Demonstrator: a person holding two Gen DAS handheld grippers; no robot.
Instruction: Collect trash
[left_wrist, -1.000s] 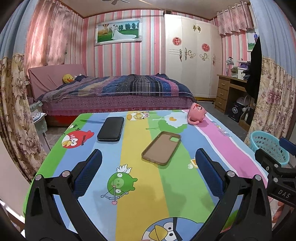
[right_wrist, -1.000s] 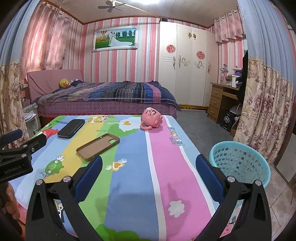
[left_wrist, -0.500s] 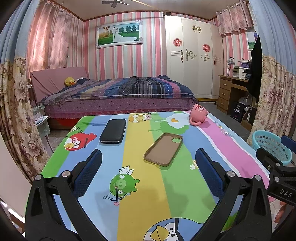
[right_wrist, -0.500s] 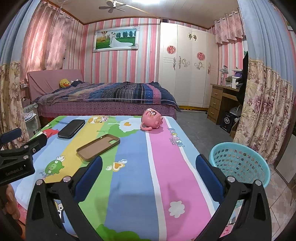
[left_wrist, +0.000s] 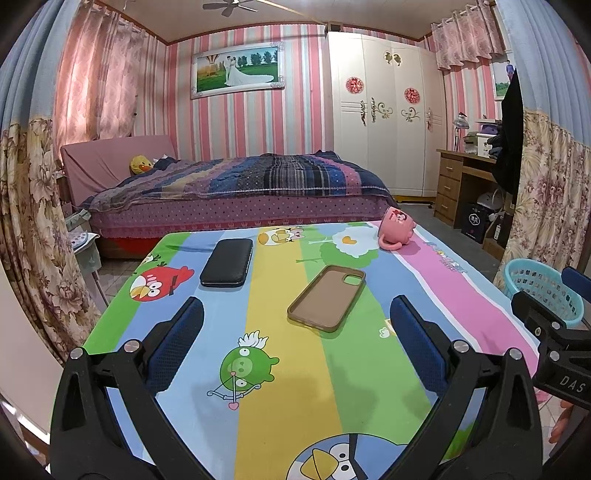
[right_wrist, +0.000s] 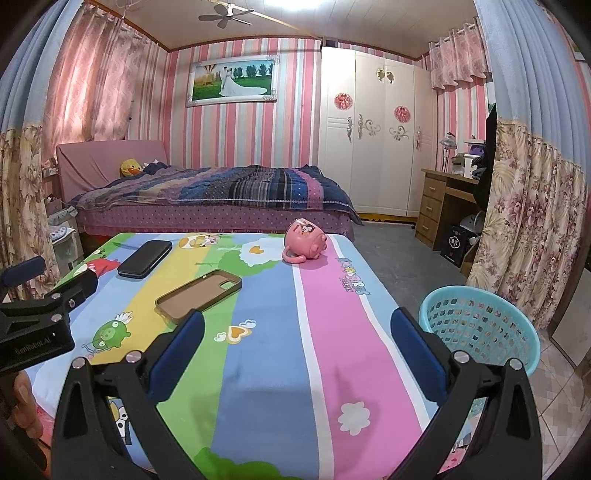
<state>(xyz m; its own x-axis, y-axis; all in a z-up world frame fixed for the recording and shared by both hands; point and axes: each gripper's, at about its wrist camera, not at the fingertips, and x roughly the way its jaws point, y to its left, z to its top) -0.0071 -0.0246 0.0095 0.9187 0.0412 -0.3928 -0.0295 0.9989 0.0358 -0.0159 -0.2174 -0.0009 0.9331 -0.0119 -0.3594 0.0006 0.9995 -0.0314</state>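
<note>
Three items on worktop (left_wrist: 258, 369): brown phone case (left_wrist: 327, 297) at 12 o'clock — light, flexible, pinch long rim; black wallet (left_wrist: 227, 262) 11; pink mug (left_wrist: 397, 229) 1. Both tools, left (left_wrist: 295, 332) & right (right_wrist: 297, 332), spread, empty. Basket (right_wrist: 480, 328) at 3.

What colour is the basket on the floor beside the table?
Light blue, with a perforated wall: basket. It shows best in the right wrist view.
</note>
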